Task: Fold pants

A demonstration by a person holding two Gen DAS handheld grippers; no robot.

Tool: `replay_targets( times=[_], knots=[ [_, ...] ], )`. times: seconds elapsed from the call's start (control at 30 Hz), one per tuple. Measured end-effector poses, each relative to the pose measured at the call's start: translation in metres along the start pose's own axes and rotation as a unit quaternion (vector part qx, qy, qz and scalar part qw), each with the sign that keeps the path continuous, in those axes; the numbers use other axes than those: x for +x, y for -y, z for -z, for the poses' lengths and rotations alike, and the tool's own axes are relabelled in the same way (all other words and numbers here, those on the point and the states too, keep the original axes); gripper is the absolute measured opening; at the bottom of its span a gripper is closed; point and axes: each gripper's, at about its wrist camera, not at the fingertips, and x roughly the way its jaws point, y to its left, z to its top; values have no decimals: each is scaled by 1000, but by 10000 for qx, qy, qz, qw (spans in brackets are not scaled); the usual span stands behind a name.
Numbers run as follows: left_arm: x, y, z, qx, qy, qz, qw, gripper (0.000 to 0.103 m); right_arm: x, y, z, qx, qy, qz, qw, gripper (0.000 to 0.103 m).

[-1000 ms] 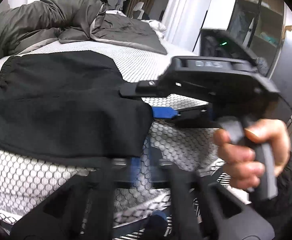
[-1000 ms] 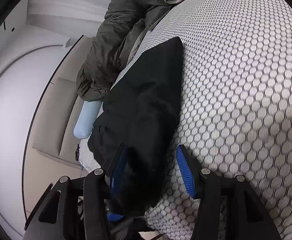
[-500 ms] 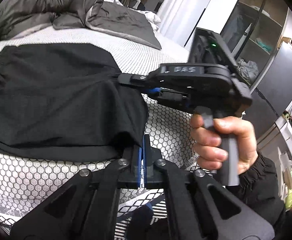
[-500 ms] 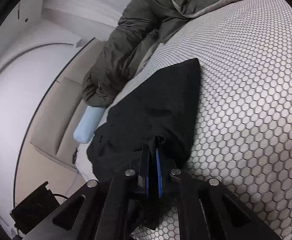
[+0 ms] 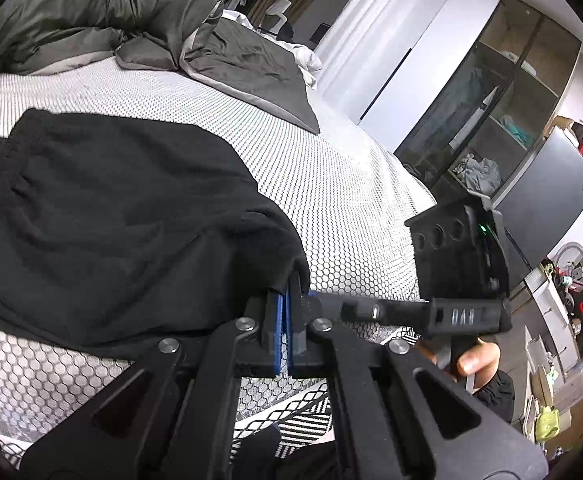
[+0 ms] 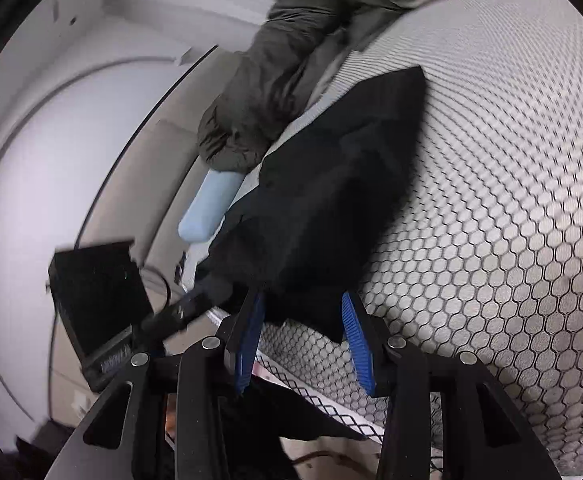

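Fold judged roughly halfway: black pants (image 5: pixel 123 220) are spread on the bed (image 5: pixel 351 200), hem corner pinched by the pressed-together left gripper (image 5: pixel 287 312) at 6 o'clock, right gripper (image 6: pixel 303 340) seen spread around the hanging fabric only in its own view, next fold left.

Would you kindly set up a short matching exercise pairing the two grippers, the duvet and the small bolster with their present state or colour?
Things:
1. left gripper
2. right gripper
3. duvet
4. bolster

States:
A. pale blue
B. open around the hem of the pants
C. shut on the pants
D. dark grey, bunched up

Pairs: 1-C, 2-B, 3-D, 4-A
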Motion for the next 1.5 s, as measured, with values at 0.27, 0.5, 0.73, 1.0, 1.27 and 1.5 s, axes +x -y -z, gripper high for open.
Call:
replay_targets(
  times=[0.27, 0.5, 0.73, 1.0, 1.27, 1.5],
  knots=[
    [18, 8, 15, 203, -342, -92, 9992, 0, 22, -4, -4, -434, 176, 1201, 9917, 18],
    [46, 19, 54, 477, -992, -136, 9938, 0, 25, 9, -4, -337, -106, 1641, 9858, 30],
    [-8, 10, 33, 900, -502, -398, 9939, 60, -31, 2, 31, -36, 549, 1312, 9898, 55],
    [55, -47, -56, 960, -501, -935, 9897, 96, 20, 8, 18, 1141, 507, 170, 9920, 58],
    [104, -89, -61, 684, -1085, -1297, 9832, 89, 32, -15, 58, 1183, 469, 515, 9905, 3],
    [98, -47, -81, 1211, -989, -700, 9852, 89, 25, -25, 79, 1057, -85, 1017, 9892, 48]
  ],
)
